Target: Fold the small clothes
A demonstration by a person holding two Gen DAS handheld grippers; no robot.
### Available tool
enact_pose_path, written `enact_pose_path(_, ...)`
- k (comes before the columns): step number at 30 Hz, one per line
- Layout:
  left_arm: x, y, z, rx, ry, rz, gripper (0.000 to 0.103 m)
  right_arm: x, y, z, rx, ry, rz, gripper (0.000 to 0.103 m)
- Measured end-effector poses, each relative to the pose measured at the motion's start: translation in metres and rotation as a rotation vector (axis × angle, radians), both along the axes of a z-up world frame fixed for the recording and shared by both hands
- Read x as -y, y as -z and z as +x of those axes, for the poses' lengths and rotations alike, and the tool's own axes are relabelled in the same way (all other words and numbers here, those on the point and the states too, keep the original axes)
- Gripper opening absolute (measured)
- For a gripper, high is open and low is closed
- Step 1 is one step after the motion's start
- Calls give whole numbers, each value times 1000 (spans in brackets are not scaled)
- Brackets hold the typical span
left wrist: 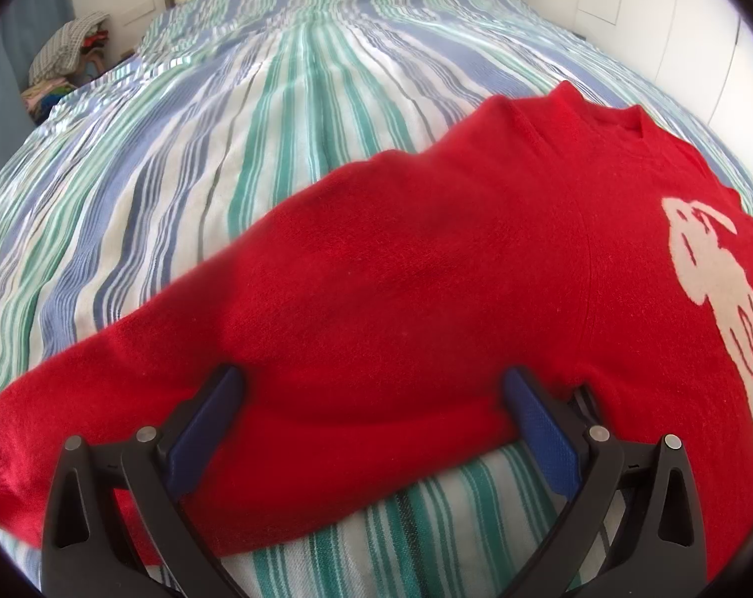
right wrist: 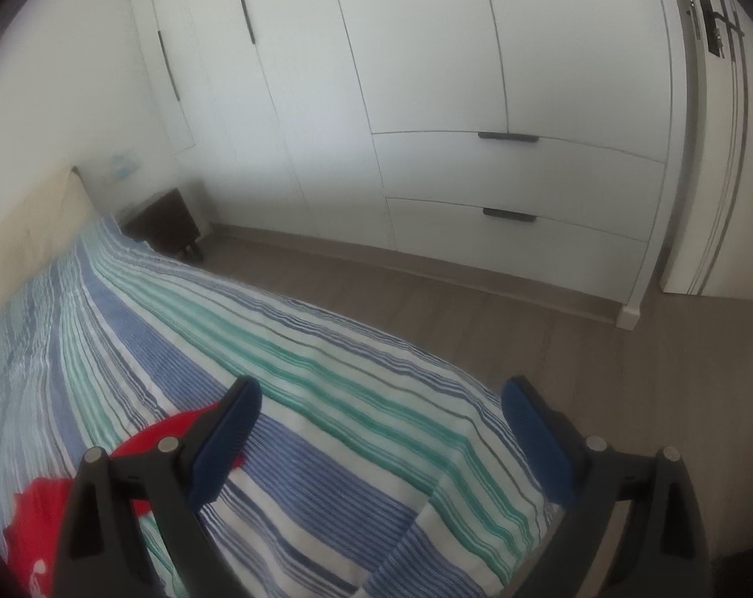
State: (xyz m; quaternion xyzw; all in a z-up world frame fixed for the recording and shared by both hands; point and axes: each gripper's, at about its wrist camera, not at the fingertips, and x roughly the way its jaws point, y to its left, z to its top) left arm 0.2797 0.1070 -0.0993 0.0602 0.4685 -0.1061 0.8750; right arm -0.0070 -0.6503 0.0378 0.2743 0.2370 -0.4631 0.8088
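Because your left gripper point(left wrist: 374, 391) stands wide with the sleeve of the red sweater point(left wrist: 426, 269) lying between its fingers, nothing is clamped yet on that side, and a lift from here would likely leave the cloth behind. The blue pads point(left wrist: 540, 428) do not appear to press the knit, so closing too shallow could catch only the top layer, or pinch the striped bedspread point(left wrist: 226, 174) along with it and drag the cover when you fold. The sweater itself lies spread across the bed, its neck toward the far side and its white motif point(left wrist: 715, 289) at the right edge of the left view. Further right, your right gripper point(right wrist: 381, 413) is also spread wide and empty over bare stripes near the bed's edge, with only a red corner of the sweater showing beside and behind its left finger point(right wrist: 226, 433). Judged from that, this gripper points past the garment toward the floor point(right wrist: 526, 309); closing now would grab bedding, and a one-sided fold may skew the sweater.
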Motion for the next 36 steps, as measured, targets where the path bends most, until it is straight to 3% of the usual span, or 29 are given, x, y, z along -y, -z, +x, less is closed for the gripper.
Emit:
enact_pose_path(14,0,0,0,1,0,0,103,12,9,-23,114,24,74,96)
enact_pose_path(17,0,0,-1,0,0,0,103,11,8,-14,83,2,66,96)
enact_pose_path(28,0,0,-1,0,0,0,103,-27,-8,21,-38,-185,-123,96)
enact_pose_path(36,0,0,0,0,0,0,103,-29,-9,17,-28,-164,-129,96)
